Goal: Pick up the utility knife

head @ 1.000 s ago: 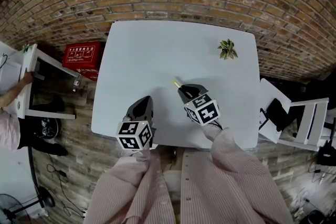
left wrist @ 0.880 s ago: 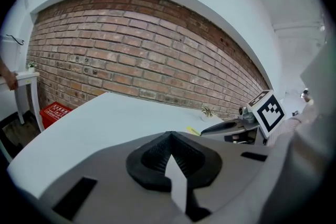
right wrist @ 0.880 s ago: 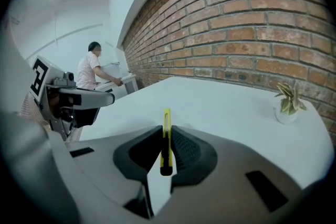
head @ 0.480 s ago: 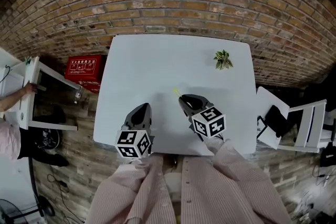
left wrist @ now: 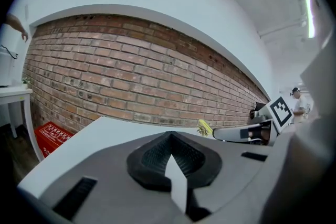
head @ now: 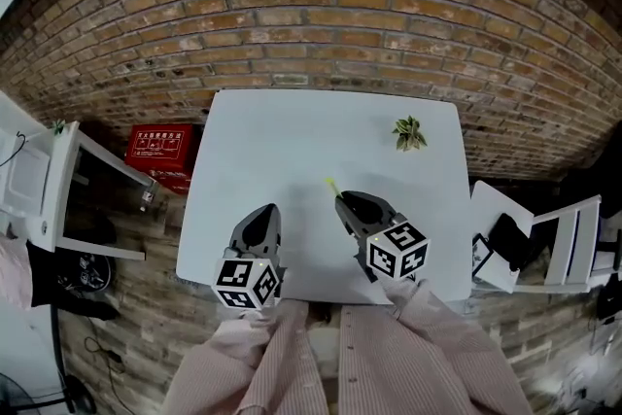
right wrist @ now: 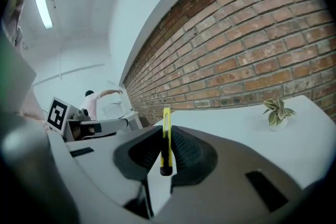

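Yellow utility knife (right wrist: 166, 119) in right gripper (right wrist: 165, 152), left gripper (left wrist: 169, 147) closed; red box (head: 160, 147) lettering unreadable.

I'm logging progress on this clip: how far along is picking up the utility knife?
Done: the slim yellow utility knife is clamped edge-on in the right claw and looks clear of the white table. In hand: that grip, with the knife's tip pointing toward the red brick wall. Left to do: seemingly nothing beyond holding on. The left claw is shut and empty.
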`<state>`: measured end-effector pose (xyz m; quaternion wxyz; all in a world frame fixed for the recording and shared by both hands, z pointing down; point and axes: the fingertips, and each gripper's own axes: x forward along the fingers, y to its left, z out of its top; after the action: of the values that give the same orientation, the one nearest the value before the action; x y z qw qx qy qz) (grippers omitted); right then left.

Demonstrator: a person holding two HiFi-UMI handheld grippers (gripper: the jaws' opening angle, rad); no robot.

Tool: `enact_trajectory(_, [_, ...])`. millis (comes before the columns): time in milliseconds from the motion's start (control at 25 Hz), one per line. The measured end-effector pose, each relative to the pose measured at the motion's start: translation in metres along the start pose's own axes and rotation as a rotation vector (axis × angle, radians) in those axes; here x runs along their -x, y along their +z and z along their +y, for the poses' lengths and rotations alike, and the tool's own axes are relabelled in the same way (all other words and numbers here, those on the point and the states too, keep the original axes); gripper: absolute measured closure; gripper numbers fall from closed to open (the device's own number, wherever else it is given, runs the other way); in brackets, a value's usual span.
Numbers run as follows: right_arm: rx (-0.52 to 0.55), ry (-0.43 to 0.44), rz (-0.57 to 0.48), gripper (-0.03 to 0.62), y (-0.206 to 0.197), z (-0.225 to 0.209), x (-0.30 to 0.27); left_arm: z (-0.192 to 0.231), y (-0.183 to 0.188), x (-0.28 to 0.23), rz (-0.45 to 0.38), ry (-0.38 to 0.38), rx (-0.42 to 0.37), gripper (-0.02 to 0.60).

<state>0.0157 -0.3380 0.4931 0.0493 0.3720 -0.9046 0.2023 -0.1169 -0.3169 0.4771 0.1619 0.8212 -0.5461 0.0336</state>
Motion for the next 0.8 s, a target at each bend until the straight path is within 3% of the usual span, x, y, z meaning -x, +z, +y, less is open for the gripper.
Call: enact_trajectory(800, [0.004, -0.051, -0.289, 0.540, 0.089, -0.001, 0.048, -0.007, 0.067, 0.008, -0.135, -0.020, -0.079, 0.589])
